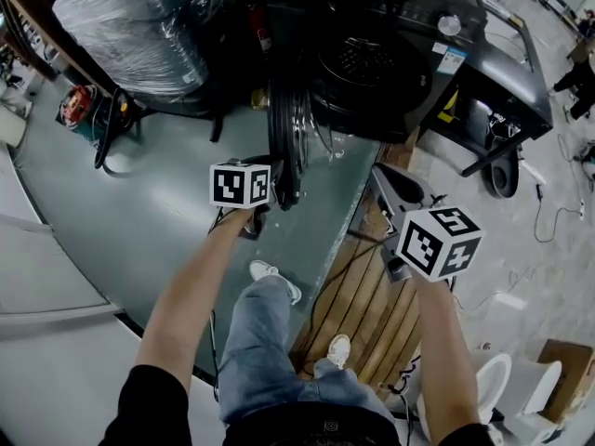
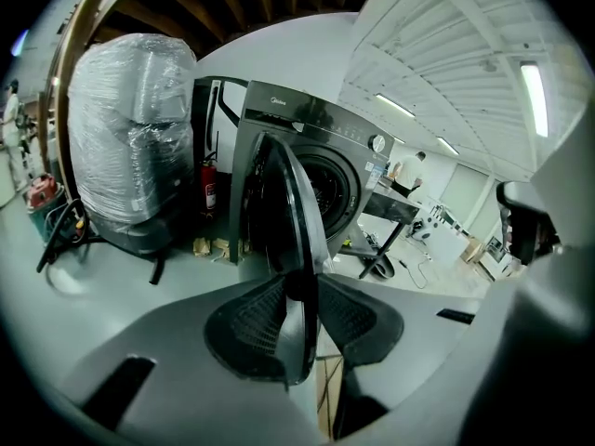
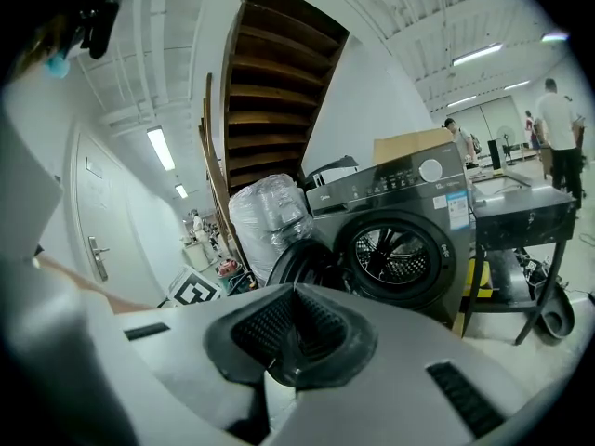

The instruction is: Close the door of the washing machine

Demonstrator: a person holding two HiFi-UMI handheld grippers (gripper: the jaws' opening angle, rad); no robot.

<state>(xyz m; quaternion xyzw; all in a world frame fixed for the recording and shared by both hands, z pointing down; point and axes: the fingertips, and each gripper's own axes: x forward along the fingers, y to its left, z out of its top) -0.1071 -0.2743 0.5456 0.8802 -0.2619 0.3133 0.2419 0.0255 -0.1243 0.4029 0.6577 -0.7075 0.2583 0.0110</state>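
The left gripper [image 2: 302, 319] is pinching the rim of the door [image 2: 279, 212]. Its jaws are standing partly apart, with the thin dark edge running upright between them and both pads resting against it. The washing machine [image 2: 311, 147] is sitting straight ahead of the jaws, with its drum opening showing just right of the door. The right gripper [image 3: 296, 328] is carrying nothing; its jaws are pressing together and it is pointing at the open drum [image 3: 402, 249].

The hold is taking in only a narrow rim, so I am judging that the door could be slipping free mid-swing, or stopping short of the latch under a weak push. The right gripper, seemingly waiting in the door's path, may be getting caught.

The machine's top panel seems to be carrying the name Midea. The blue-and-white label [image 3: 456, 210] below the dial [image 3: 430, 170] is showing print too small to read.
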